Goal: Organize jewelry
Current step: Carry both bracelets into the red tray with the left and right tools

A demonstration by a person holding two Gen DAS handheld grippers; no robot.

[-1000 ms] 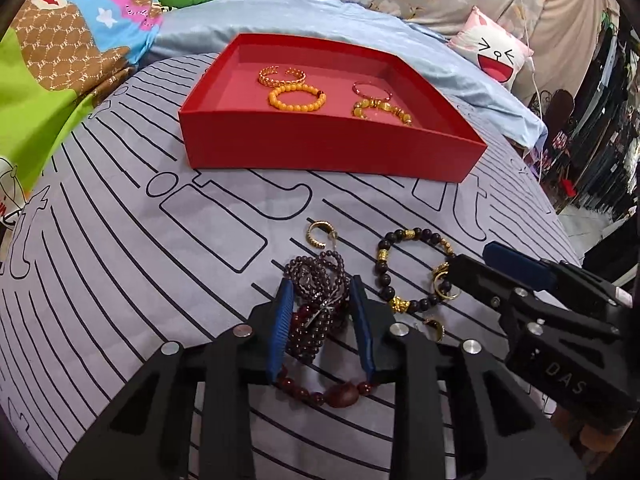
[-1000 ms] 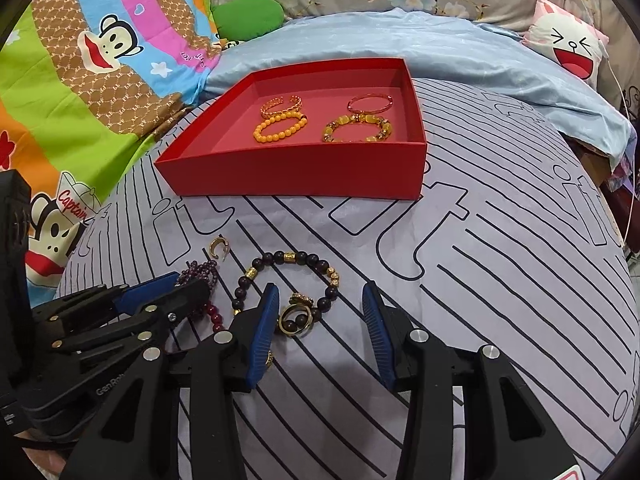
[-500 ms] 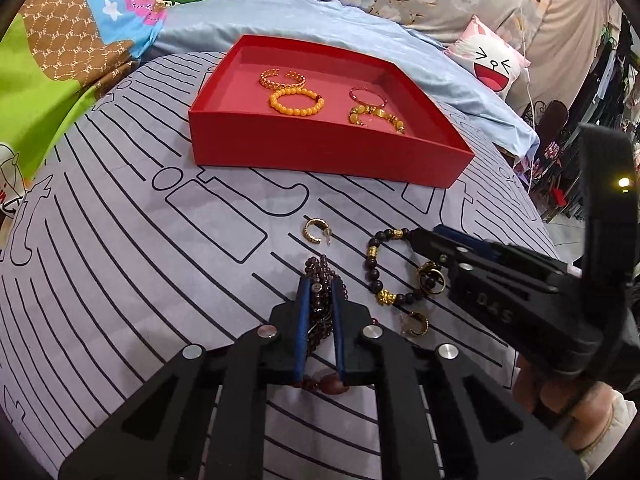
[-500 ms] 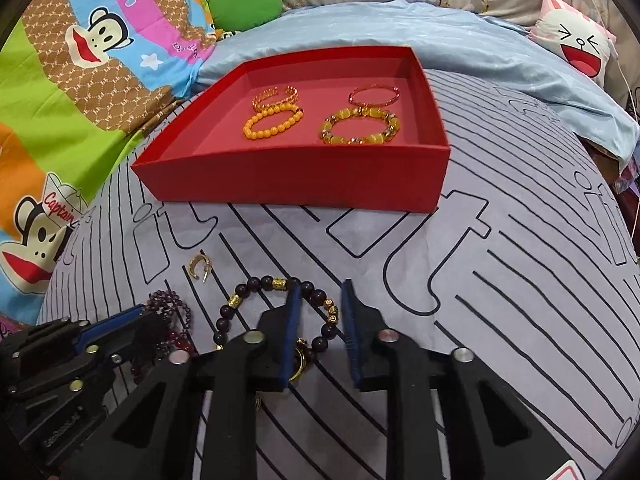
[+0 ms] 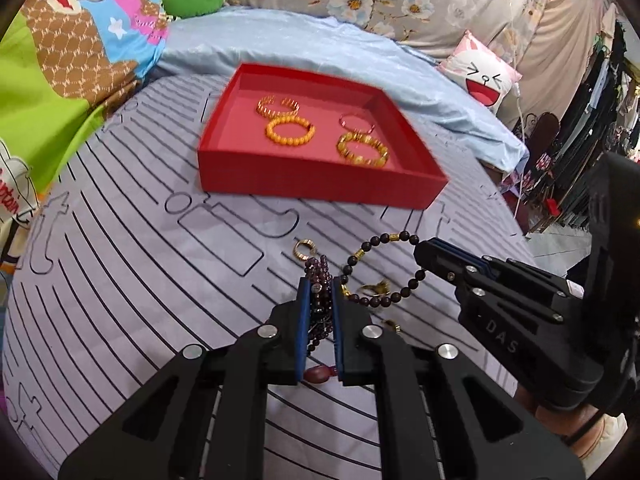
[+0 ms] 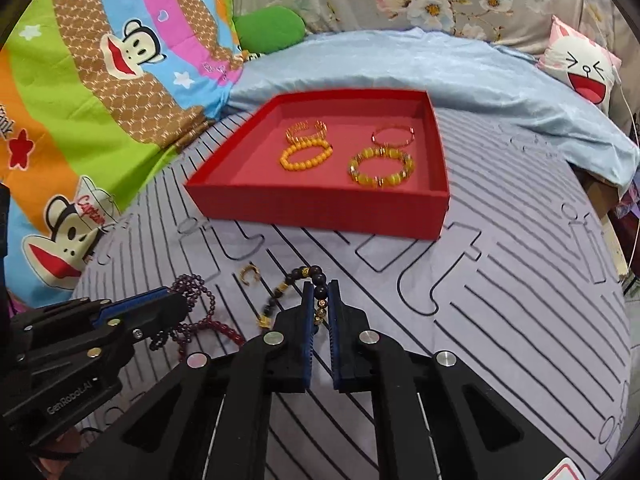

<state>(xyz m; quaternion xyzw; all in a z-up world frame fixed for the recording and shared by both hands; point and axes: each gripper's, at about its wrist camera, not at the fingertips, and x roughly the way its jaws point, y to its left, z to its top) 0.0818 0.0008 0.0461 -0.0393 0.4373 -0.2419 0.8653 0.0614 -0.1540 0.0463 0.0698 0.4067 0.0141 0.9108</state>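
A red tray (image 5: pixel 320 178) (image 6: pixel 320 208) at the back of the striped mat holds an orange bead bracelet (image 5: pixel 290 130), a yellow bead bracelet (image 5: pixel 362 150) and two thin bangles. My left gripper (image 5: pixel 320 286) is shut on a bunched purple bead strand (image 5: pixel 318 268), whose loops hang below the pads. My right gripper (image 6: pixel 320 286) is shut on a black bead bracelet with gold spacers (image 6: pixel 316 272), and the rest of that loop hangs to the left of the fingers. In the left wrist view, the right gripper (image 5: pixel 424 248) grips the bracelet (image 5: pixel 400 294) at its right side.
Loose on the mat lie a gold hoop earring (image 5: pixel 304 248) (image 6: pixel 249 274), a gold ring (image 5: pixel 376 289) and another small gold piece (image 5: pixel 392 325). Colourful bedding lies to the left, a blue sheet and a cat-face pillow (image 6: pixel 580 68) behind the tray.
Both grippers went from open around their pieces to shut on them. Both have risen, and the purple strand and the black bracelet have come up off the mat with them.
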